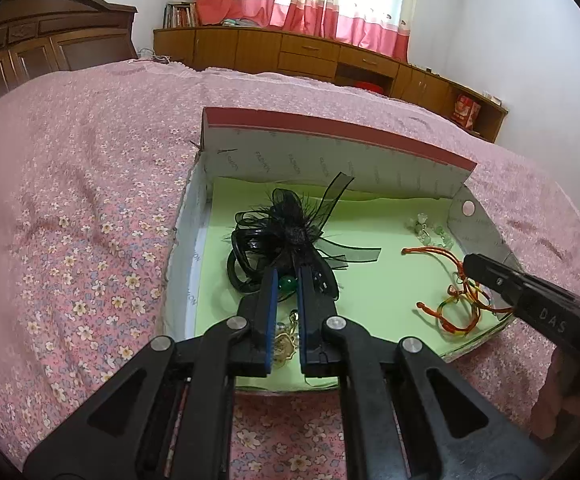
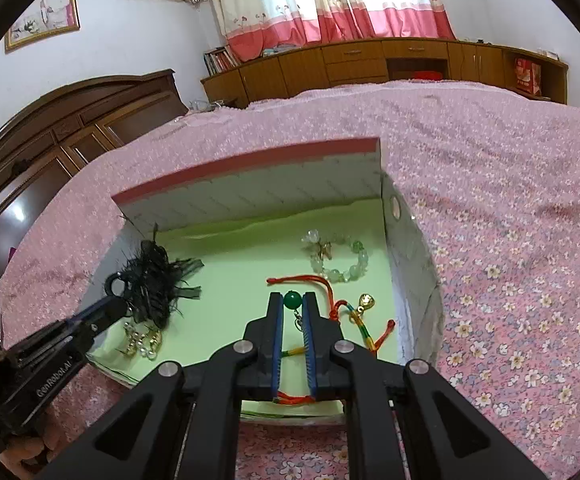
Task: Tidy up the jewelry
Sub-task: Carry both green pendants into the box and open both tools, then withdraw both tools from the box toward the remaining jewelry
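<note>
A green bead (image 2: 292, 300) on its chain is clamped by the right gripper (image 2: 292, 312) above the box (image 2: 250, 196). The left gripper (image 1: 288, 280) is clamped on another green bead. Snagging in the red cord (image 2: 321, 280) is risked near the box's right wall.

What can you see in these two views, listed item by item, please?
Box: one, white with a red rim and green lining, on the bed.
Bedspread: one, pink floral, under the box.
Feather hairpiece: one, black, left part of the box.
Bead bracelet: one, pale green and clear, far right corner.
Cord bracelets: a tangle, red and multicoloured, right side.
Pearl earrings: a small cluster, gold and white, near left corner.
Green bead: one, with a hanging chain, clamped between the right gripper's pads.
Second green bead: one, seen between the left gripper's fingers.
Curtains: cream and pink, at the window.
Cabinets: brown, under the window.
Left gripper: black, blue pads, shut.
Right gripper: same, shut.
</note>
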